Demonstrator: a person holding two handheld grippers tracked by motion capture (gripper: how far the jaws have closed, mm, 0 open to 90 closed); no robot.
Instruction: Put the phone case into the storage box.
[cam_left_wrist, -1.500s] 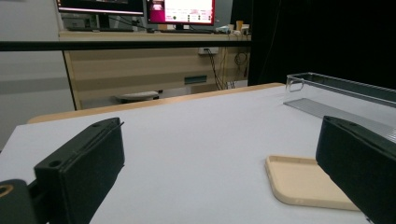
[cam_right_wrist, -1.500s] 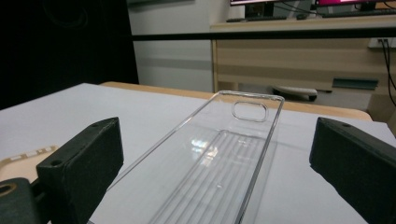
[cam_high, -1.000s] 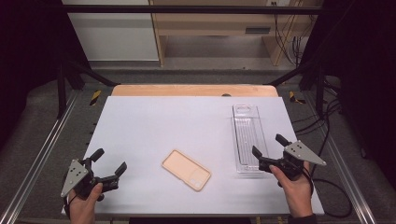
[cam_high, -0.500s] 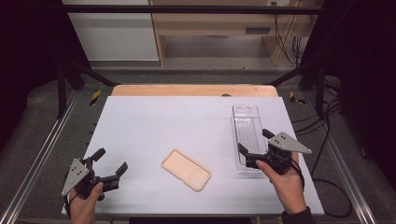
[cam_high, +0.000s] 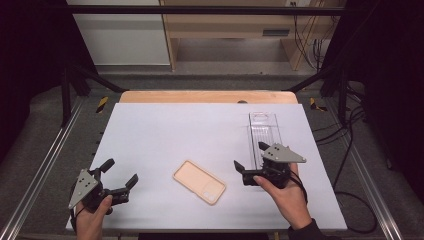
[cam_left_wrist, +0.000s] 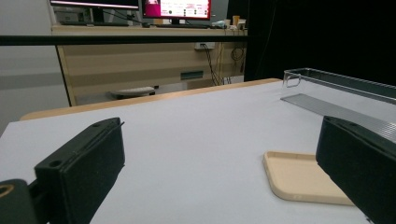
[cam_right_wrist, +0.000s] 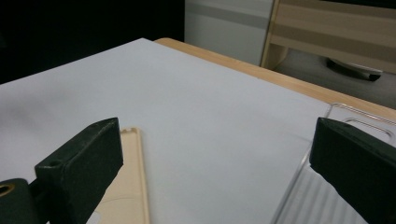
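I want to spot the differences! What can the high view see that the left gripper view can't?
The high view alone takes in both of the person's hands, the right hand-held gripper with open jaws between the phone case and the tray, the left hand-held gripper from above, and the whole white table.

The left gripper view alone looks sideways: a lit monitor on a wooden desk behind the table.

Both share the beige phone case lying flat and the clear plastic tray to its right.

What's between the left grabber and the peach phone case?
Nothing: in the high view, only bare white table lies between the left gripper and the phone case.
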